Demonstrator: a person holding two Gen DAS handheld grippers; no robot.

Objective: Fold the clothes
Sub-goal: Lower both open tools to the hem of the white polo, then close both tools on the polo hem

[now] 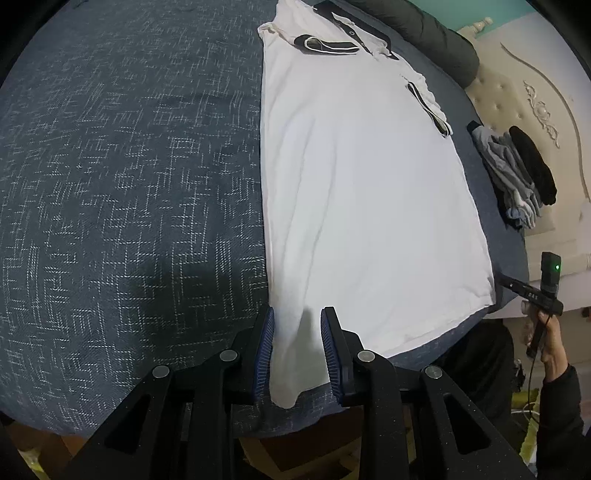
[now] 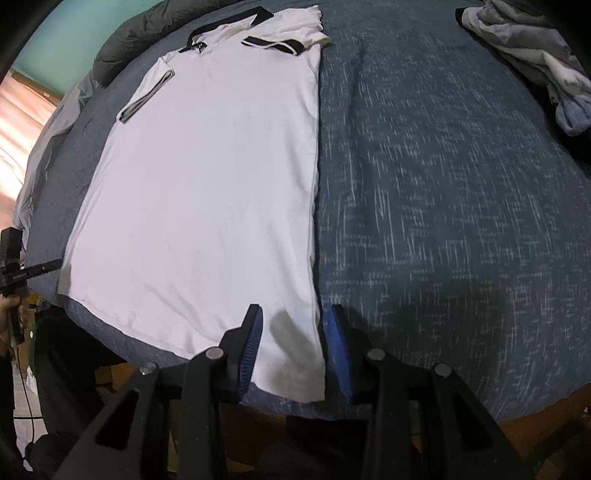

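A white polo shirt (image 1: 369, 184) with a black collar (image 1: 354, 27) lies flat on the blue patterned bed cover (image 1: 129, 184), sleeves folded in and hem toward me. My left gripper (image 1: 297, 325) points down at the hem's left corner. Its blue pads (image 1: 267, 347) stand apart with the corner lying between them, and the cloth is flat, not pinched. In the right wrist view the same shirt (image 2: 207, 184) shows, and my right gripper (image 2: 293, 321) stands the same way over the hem's right corner. The shirt's side edge runs just inside its right pad (image 2: 338, 343).
A pile of grey and black clothes (image 1: 517, 177) lies at the bed's right edge, seen too as a grey heap (image 2: 535, 55). A dark pillow (image 1: 424, 33) sits beyond the collar, beside a cream headboard (image 1: 535, 92). A hand (image 1: 550, 339) holds the other tool off the bed's near edge.
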